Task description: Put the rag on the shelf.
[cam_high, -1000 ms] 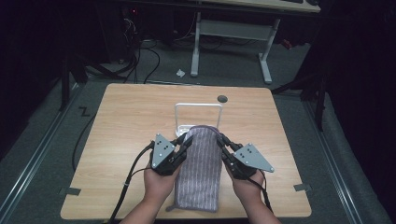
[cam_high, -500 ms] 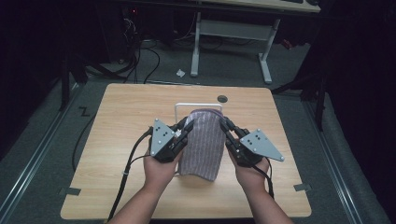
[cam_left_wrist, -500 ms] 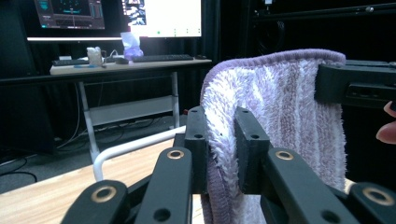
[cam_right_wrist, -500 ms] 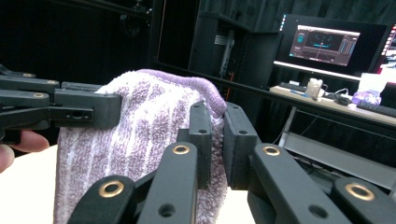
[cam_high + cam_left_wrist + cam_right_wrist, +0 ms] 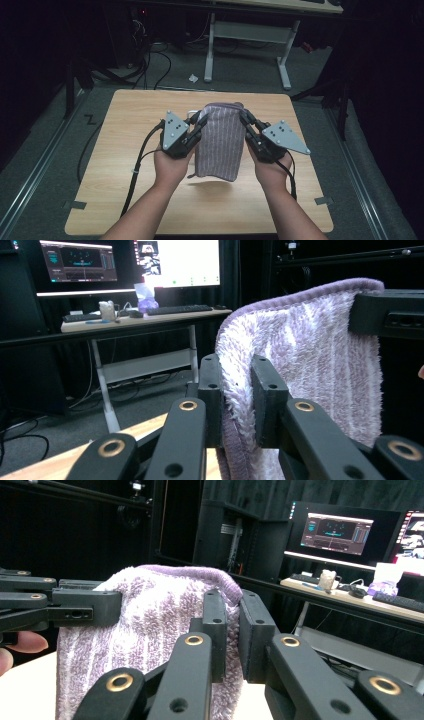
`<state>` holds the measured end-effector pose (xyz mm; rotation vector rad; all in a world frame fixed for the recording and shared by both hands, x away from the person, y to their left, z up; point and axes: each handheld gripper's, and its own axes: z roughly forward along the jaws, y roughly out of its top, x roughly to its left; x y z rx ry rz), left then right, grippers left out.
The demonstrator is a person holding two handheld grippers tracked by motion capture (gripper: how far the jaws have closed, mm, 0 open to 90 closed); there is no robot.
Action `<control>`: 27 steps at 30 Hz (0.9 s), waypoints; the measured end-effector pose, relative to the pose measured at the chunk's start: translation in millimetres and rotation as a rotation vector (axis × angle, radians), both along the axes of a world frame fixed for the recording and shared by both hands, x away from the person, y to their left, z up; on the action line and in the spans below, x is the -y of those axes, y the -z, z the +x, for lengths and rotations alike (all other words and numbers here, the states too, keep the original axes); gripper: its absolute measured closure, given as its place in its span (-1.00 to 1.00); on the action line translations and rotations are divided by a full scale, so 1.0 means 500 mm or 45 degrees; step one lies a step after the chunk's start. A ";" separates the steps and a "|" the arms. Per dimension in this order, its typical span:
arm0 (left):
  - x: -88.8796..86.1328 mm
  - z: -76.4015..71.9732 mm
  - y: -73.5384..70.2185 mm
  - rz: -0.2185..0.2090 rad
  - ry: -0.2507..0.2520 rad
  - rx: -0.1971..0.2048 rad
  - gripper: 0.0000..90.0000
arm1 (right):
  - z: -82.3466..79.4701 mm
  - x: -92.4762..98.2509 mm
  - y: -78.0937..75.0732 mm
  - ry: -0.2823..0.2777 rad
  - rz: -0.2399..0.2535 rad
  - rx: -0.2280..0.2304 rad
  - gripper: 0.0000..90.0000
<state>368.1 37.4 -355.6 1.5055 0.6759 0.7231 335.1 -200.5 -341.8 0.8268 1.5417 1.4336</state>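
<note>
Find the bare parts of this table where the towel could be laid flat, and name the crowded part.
Bare wood lies along the table's left side, beyond the left gripper, along the right edge past the right gripper, and in the near strip between the forearms. The centre is crowded: both grippers hold the towel up there.

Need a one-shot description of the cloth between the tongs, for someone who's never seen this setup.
Start at the light wooden table in the middle of the dark room. Above its centre, two hand-held black tongs, left and right, hold up a towel by its side edges. It is the one soft thing there: fluffy, pale purple with faint stripes, hanging with its lower end off the tabletop.
</note>
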 end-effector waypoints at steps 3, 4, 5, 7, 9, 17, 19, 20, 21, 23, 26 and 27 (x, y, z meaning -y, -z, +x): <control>0.001 0.017 -0.009 0.002 -0.002 0.006 0.73 | 0.017 -0.002 -0.012 0.009 0.001 0.001 0.87; -0.001 0.022 -0.012 -0.010 0.004 0.008 0.73 | 0.023 -0.002 -0.016 0.014 0.002 0.002 0.87; -0.003 0.029 -0.014 -0.030 0.012 0.006 0.74 | 0.030 -0.003 -0.019 0.015 0.009 -0.001 0.87; -0.006 0.043 -0.017 -0.043 0.001 -0.003 0.74 | 0.046 -0.002 -0.026 0.014 0.024 -0.007 0.87; -0.005 0.058 -0.021 -0.026 -0.008 0.005 0.74 | 0.063 -0.005 -0.031 0.018 0.024 -0.013 0.86; -0.011 0.107 -0.041 0.013 -0.043 0.045 0.74 | 0.129 -0.014 -0.042 0.031 0.031 -0.033 0.86; -0.012 0.119 -0.041 0.032 -0.040 0.050 0.74 | 0.143 -0.016 -0.043 0.034 0.032 -0.035 0.86; -0.013 0.124 -0.040 0.036 -0.036 0.051 0.74 | 0.149 -0.016 -0.043 0.031 0.042 -0.039 0.86; -0.013 0.132 -0.039 0.040 -0.038 0.050 0.74 | 0.154 -0.017 -0.044 0.031 0.045 -0.040 0.86; -0.014 0.139 -0.039 0.039 -0.039 0.041 0.74 | 0.164 -0.018 -0.044 0.036 0.041 -0.046 0.86; -0.011 0.166 -0.043 0.044 -0.051 0.014 0.73 | 0.196 -0.021 -0.043 0.052 0.022 -0.061 0.86; -0.011 0.174 -0.044 0.040 -0.045 0.010 0.73 | 0.205 -0.020 -0.043 0.056 0.025 -0.063 0.86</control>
